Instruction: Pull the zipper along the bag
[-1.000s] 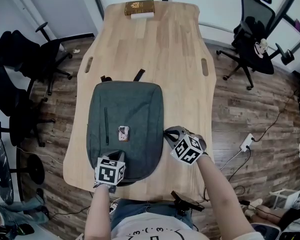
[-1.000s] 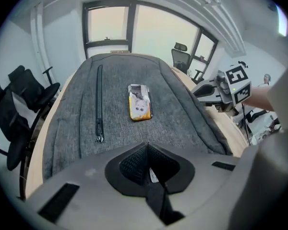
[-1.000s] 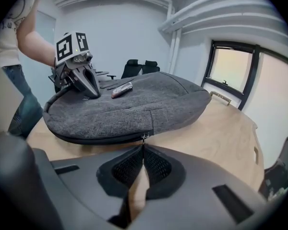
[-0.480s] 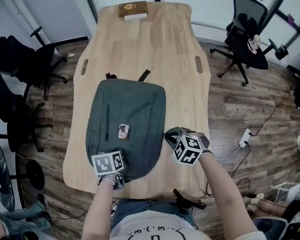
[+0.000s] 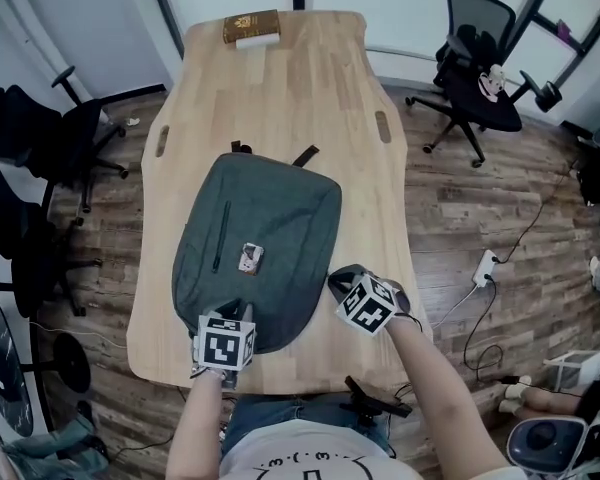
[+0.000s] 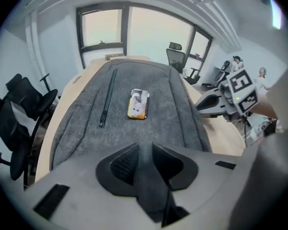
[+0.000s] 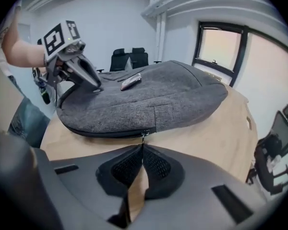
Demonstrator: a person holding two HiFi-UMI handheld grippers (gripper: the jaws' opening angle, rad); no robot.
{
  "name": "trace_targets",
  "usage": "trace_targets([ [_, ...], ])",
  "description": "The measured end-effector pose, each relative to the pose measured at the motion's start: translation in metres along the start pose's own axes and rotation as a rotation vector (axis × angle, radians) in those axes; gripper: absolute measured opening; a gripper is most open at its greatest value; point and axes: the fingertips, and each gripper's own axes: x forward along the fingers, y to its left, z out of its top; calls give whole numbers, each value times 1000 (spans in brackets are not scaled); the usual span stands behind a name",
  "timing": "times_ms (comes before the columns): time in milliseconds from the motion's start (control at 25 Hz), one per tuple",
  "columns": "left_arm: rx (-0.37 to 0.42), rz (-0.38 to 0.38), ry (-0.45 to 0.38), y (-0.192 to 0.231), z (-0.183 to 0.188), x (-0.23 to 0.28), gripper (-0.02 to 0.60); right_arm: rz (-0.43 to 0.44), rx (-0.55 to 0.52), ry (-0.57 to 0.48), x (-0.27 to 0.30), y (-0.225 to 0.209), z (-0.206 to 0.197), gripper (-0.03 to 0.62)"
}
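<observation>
A grey backpack (image 5: 265, 230) lies flat on the wooden table (image 5: 310, 98), its far end tilted to the right. My left gripper (image 5: 236, 314) is at the bag's near edge. In the left gripper view a fold of the bag's fabric (image 6: 144, 128) fills the gap between its pads (image 6: 122, 162); the left gripper (image 6: 143, 159) has just been opening its jaws and still pinches the fold. My right gripper (image 5: 333, 276) sits at the bag's near right side. In the right gripper view the right gripper (image 7: 142, 159) is shut on the zipper pull (image 7: 143, 137) at the side seam.
A small orange tag (image 5: 248, 258) and a front pocket zipper (image 5: 220, 236) mark the bag's top face. A brown book (image 5: 251, 25) lies at the table's far edge. Office chairs stand to the left (image 5: 40, 138) and right (image 5: 480, 68). Cables lie on the floor (image 5: 490, 268).
The bag has swung so that its far end leans right. The right gripper has shifted along the bag's near right edge, closer to the left gripper. The left gripper stays at the near edge.
</observation>
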Motion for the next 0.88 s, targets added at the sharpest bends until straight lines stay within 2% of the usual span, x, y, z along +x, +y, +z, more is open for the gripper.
trace_targets([
  [80, -1, -42, 5, -7, -10, -14, 136, -17, 79, -8, 0, 0, -1, 55],
  [160, -24, -58, 5, -5, -20, -29, 169, -42, 132, -10, 1, -2, -2, 55],
  [440, -211, -109, 45, 8, -78, -69, 186, -124, 212, 37, 3, -2, -6, 55],
  [600, -363, -203, 56, 5, -93, -55, 187, -154, 231, 40, 4, -4, -5, 57],
  [760, -361, -205, 68, 2, -87, -41, 192, -202, 248, 20, 5, -10, -1, 57],
  [880, -355, -165, 75, 1, -84, -35, 192, -206, 285, 7, 2, -14, 4, 57],
])
